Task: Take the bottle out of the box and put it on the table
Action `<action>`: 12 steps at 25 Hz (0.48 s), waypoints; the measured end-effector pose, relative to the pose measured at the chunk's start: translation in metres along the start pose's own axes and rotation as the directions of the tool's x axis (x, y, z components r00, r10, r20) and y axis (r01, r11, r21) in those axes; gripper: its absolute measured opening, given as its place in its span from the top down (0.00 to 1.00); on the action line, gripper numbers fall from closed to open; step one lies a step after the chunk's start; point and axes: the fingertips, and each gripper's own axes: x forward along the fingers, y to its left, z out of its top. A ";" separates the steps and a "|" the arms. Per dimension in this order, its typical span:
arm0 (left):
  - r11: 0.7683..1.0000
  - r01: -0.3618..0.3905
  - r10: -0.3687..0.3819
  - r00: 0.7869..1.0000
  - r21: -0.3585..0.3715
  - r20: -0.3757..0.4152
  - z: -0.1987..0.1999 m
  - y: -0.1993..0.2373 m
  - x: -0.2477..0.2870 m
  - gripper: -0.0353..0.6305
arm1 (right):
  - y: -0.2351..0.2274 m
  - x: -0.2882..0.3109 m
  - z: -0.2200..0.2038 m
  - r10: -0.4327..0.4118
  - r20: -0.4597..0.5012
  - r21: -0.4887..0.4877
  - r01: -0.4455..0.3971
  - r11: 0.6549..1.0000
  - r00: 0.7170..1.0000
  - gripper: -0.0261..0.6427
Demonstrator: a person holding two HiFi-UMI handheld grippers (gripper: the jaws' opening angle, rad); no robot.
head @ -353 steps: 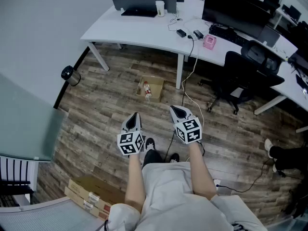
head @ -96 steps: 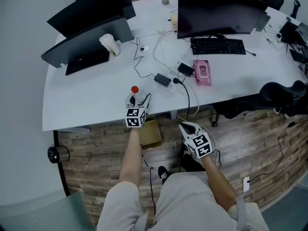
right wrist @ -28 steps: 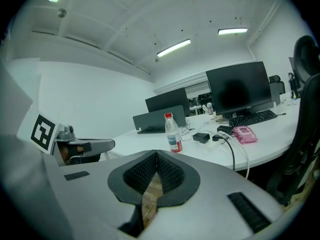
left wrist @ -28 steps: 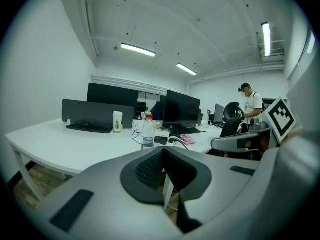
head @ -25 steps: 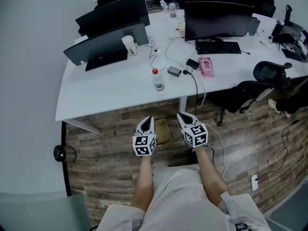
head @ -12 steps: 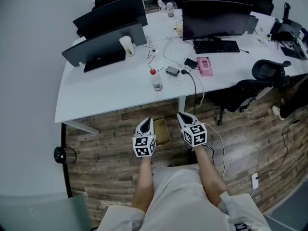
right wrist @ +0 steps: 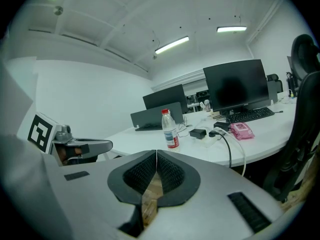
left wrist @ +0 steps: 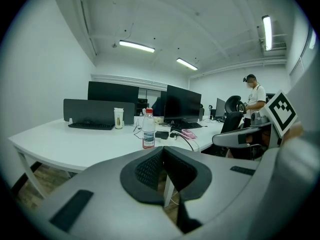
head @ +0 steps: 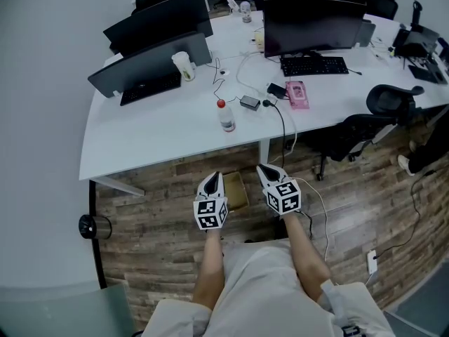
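A clear plastic bottle (head: 225, 115) with a red cap and red label stands upright on the white desk (head: 140, 139); the gripper views show the bottle (left wrist: 148, 129) (right wrist: 169, 129) too. The open cardboard box (head: 235, 192) sits on the wood floor under the desk's edge, partly hidden by my grippers. My left gripper (head: 215, 177) and right gripper (head: 262, 169) hang side by side over the floor, well short of the desk. Both are shut with nothing between the jaws.
On the desk are dark monitors (head: 312, 16), a keyboard (head: 314, 65), a paper cup (head: 184, 65), a pink pack (head: 297, 94), a power adapter (head: 249, 102) and cables. Black office chairs (head: 393, 104) stand at the right. A person (left wrist: 255, 100) stands far off.
Over the last second both grippers stayed put; only the view shifted slightly. Earlier the left gripper held the bottle over the desk; now the bottle stands there alone.
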 end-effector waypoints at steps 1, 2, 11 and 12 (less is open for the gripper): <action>1.000 -0.002 0.002 1.000 -0.002 0.000 0.001 0.001 0.000 0.92 | 0.000 0.000 0.001 0.001 0.003 -0.004 -0.001 1.000 1.000 0.90; 1.000 -0.002 0.002 1.000 -0.004 -0.001 0.001 0.001 0.000 0.92 | 0.001 0.000 0.002 0.003 0.007 -0.008 -0.003 1.000 1.000 0.90; 1.000 -0.008 0.008 1.000 0.002 0.010 0.005 0.002 0.003 0.92 | 0.003 0.000 0.008 0.010 0.021 -0.042 -0.009 0.999 1.000 0.90; 1.000 -0.008 0.008 1.000 0.002 0.011 0.006 0.001 0.003 0.92 | 0.003 0.000 0.009 0.011 0.023 -0.042 -0.010 0.999 1.000 0.90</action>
